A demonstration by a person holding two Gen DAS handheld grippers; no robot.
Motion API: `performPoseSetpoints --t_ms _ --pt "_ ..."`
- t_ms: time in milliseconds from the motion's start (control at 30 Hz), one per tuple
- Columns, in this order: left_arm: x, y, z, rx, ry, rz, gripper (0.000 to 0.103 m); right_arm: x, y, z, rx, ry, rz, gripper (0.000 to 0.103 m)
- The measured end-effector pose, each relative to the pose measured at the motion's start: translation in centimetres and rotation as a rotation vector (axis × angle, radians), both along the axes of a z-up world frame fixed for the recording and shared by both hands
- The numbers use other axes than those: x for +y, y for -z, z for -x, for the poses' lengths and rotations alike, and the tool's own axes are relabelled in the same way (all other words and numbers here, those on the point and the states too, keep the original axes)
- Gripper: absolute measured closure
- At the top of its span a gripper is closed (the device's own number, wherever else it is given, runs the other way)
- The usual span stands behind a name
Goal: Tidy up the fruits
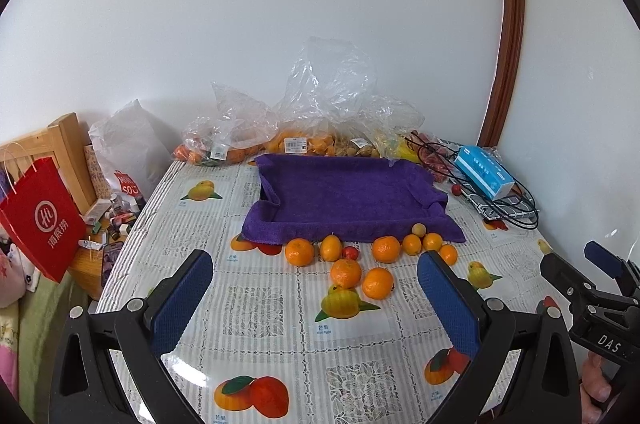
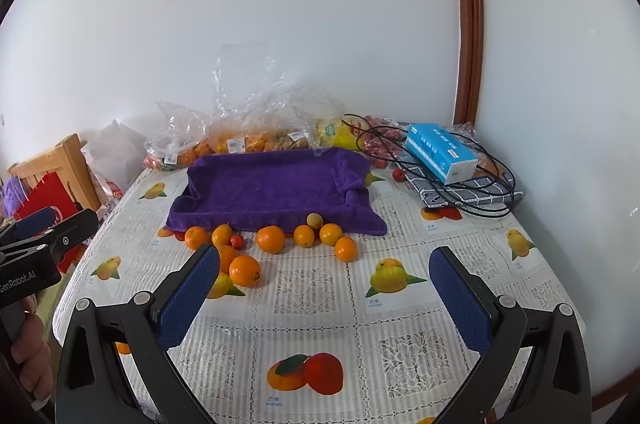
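- Looking along the left gripper [image 1: 316, 288], its blue-padded fingers [image 1: 182, 304] stand spread wide with nothing between them, hovering above the bench [image 1: 260, 344], which wears a lace-patterned cloth printed with fruit.
- Loose mandarins [image 1: 346, 272] lie in a scattered cluster on the bench just in front of the purple towel [image 1: 344, 197], which is draped over a shallow tray; one small red fruit [image 1: 351, 252] sits among them and a pale round fruit [image 1: 419, 229] rests against the towel's front edge.
- Behind the towel, clear plastic bags of fruit [image 1: 296, 139] line the wall; to the right, a blue tissue box [image 1: 484, 171] lies on a tangle of black cable.
- A red paper bag [image 1: 42, 220] hangs at the left beside the bench, and the right gripper [image 1: 592, 276] shows at the right edge.
- From the right gripper's [image 2: 324, 276] view, its fingers [image 2: 460, 300] are likewise released and wide apart, empty, over the bench [image 2: 400, 364].
- The mandarins [image 2: 245, 270] lie ahead and left, the nearest beside the left finger tip; the purple towel [image 2: 272, 187] sits beyond them.
- The tissue box [image 2: 440, 151] and cable rest on a checked cloth [image 2: 472, 191] at far right; the left gripper [image 2: 48, 236] and the hand [image 2: 32, 356] holding it appear at left.
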State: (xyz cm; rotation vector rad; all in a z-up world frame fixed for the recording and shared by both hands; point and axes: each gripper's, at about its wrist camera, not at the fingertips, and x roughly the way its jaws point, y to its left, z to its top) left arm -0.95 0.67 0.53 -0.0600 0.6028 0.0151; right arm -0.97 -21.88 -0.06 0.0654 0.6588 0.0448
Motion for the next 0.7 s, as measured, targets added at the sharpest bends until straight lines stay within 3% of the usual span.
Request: performPoseSetpoints --t_ms 700 --pt "-0.01 -0.43 0.27 -0.009 0.004 0.004 0.0 0.23 -0.49 0.31 -0.003 -0.006 -0.004 0.0"
